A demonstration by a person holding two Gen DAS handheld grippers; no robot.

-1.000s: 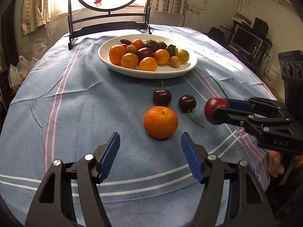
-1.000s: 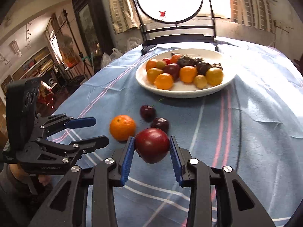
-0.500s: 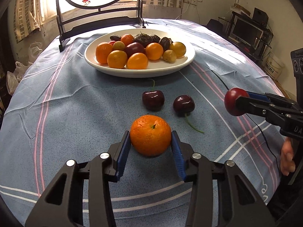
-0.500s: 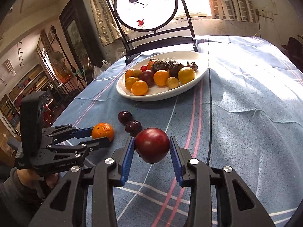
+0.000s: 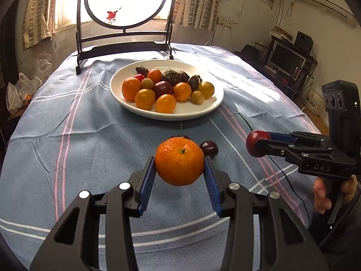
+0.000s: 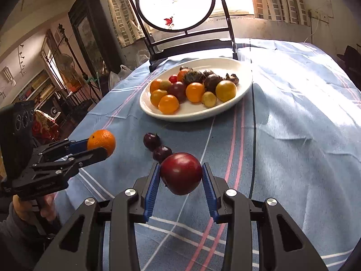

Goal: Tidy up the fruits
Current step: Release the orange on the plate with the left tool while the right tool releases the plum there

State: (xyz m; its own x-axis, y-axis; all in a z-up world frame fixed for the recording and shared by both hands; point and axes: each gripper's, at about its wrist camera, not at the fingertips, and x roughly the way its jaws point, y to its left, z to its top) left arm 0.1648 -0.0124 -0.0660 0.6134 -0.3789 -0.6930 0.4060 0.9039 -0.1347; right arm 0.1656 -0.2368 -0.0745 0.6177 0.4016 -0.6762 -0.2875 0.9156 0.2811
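Observation:
My left gripper (image 5: 179, 171) is shut on an orange (image 5: 179, 160) and holds it above the blue cloth; it also shows in the right wrist view (image 6: 101, 143). My right gripper (image 6: 181, 178) is shut on a dark red plum (image 6: 181, 173), held above the cloth, also visible in the left wrist view (image 5: 257, 143). Two dark cherries (image 6: 151, 140) (image 6: 162, 153) lie on the cloth between the grippers and the white plate (image 5: 209, 107). The plate holds several oranges, plums and dark fruits.
A black stand with a round painted screen (image 5: 126, 2) stands behind the plate at the table's far edge. A thin black cable (image 6: 253, 113) runs along the cloth right of the plate. Shelves and a monitor (image 5: 286, 61) stand off to the right.
My left gripper closed on the orange and lifted it off the cloth. My right gripper keeps holding the plum above the table, shifted slightly.

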